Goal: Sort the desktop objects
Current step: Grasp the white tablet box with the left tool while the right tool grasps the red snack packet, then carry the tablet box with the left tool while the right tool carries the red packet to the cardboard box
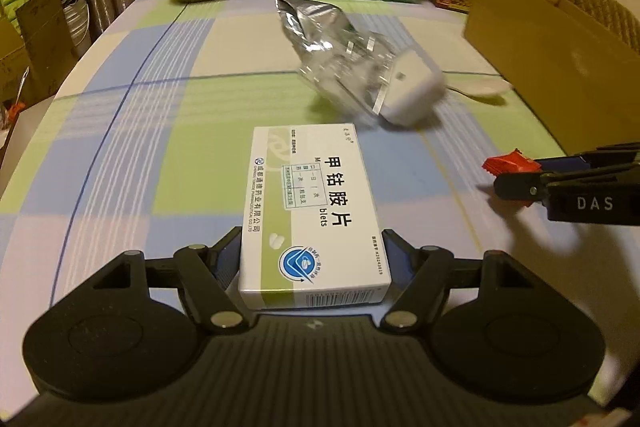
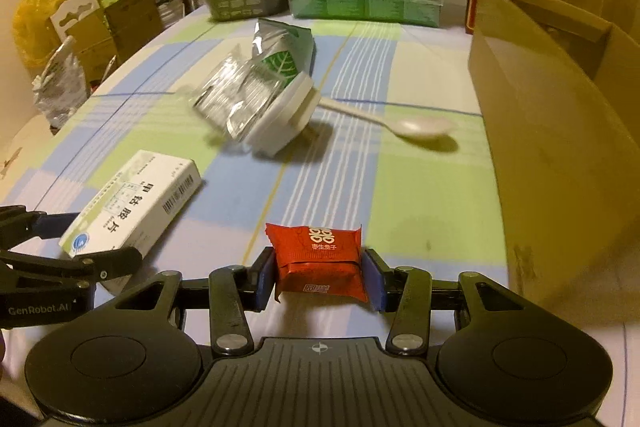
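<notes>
Between left gripper [image 1: 312,259] pads: medicine box [image 1: 310,215], clamped. Between right gripper [image 2: 320,277] pads: red candy packet [image 2: 320,259], clamped. Both just above tablecloth [image 2: 420,195]. Pickup step apparently done; next, probably carrying toward cardboard box [image 2: 560,131].

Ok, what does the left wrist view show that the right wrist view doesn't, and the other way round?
Left wrist only: the printed top of the medicine box between the left gripper fingers.

Right wrist only: the whole white spoon, the green leaf on the foil pouch, and the front of the red packet in the right gripper.

Both: the glass jar lying on its side, the cardboard box and the checked tablecloth.
</notes>
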The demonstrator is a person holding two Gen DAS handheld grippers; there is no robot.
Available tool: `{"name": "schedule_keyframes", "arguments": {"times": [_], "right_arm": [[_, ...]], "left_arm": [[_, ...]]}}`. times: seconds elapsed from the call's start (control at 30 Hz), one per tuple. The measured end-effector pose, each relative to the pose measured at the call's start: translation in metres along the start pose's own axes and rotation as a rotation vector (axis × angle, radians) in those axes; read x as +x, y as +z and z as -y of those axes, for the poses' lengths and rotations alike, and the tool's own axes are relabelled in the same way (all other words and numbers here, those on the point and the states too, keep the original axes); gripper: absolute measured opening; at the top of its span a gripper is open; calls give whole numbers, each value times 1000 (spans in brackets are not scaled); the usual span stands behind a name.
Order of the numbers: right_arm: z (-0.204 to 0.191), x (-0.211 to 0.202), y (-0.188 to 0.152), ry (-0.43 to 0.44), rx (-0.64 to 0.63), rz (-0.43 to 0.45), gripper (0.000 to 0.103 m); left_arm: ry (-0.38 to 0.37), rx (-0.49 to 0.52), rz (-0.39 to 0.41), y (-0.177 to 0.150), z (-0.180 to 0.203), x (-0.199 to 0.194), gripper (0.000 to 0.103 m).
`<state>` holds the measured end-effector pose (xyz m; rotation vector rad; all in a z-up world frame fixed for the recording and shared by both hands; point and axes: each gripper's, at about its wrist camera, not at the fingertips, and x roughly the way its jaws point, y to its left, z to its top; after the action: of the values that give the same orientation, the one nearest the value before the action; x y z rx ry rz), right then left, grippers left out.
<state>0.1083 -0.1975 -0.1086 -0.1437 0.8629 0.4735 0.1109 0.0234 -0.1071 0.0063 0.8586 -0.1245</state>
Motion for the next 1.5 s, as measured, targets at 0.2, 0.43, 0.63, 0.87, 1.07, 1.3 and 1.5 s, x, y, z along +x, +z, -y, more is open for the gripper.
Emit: {"name": "schedule_keyframes", "arguments": {"times": [0.2, 0.43, 0.63, 0.87, 1.07, 1.3, 1.5], "right_arm": [[-11, -8, -30, -25, -53, -3, 43], [-8, -4, -39, -31, -68, 15, 51], [-7, -2, -39, -24, -55, 21, 63], [-7, -2, -38, -28, -58, 24, 54], [-10, -3, -38, -28, -69, 30, 43], [-8, -5, -35, -22, -47, 48, 41], [-8, -6, -34, -21, -43, 51, 40]], "left_arm": [[-8, -22, 35, -25, 7, -32, 68], [1, 1, 29, -28, 9, -30, 76], [-14, 7, 30, -27, 12, -23, 79], [-18, 7, 24, -25, 12, -16, 81], [-16, 1, 21, -22, 13, -10, 81], [-10, 7, 20, -18, 14, -3, 80], [19, 33, 21, -16, 17, 1, 71]]}}
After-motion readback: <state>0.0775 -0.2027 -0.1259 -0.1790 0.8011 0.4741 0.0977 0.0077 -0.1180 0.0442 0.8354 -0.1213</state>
